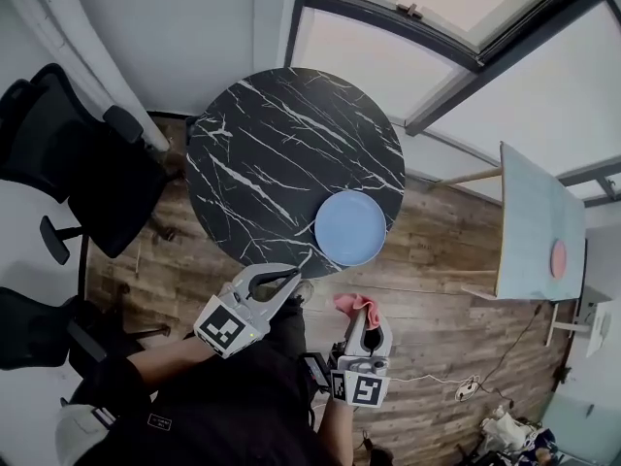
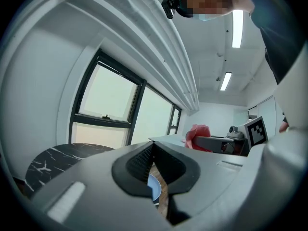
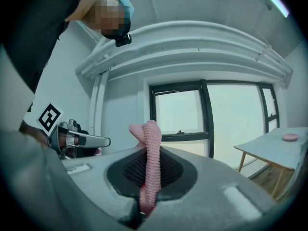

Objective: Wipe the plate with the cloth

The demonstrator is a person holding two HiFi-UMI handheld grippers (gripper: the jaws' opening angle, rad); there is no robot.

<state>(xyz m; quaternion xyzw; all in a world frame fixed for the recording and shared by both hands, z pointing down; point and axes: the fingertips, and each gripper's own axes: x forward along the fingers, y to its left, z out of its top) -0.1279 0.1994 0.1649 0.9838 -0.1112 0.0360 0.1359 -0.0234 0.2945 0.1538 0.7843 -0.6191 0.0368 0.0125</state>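
A light blue plate [image 1: 350, 227] lies at the near right edge of the round black marble table [image 1: 262, 153]. My right gripper [image 1: 361, 315] is shut on a pink knitted cloth [image 3: 150, 162], held in the air in front of the table, short of the plate. The cloth [image 1: 351, 304] sticks out past the fingertips. My left gripper [image 1: 289, 282] is shut with nothing in it, near the table's front edge, left of the plate. In the left gripper view a sliver of the plate [image 2: 154, 187] shows below the closed jaws, and the cloth [image 2: 197, 134] shows at the right.
Black office chairs [image 1: 78, 168] stand left of the table. A pale rectangular table [image 1: 539, 226] with a small pink thing [image 1: 558, 257] on it stands at the right. The floor is wooden planks [image 1: 437, 289]. Windows run along the far wall.
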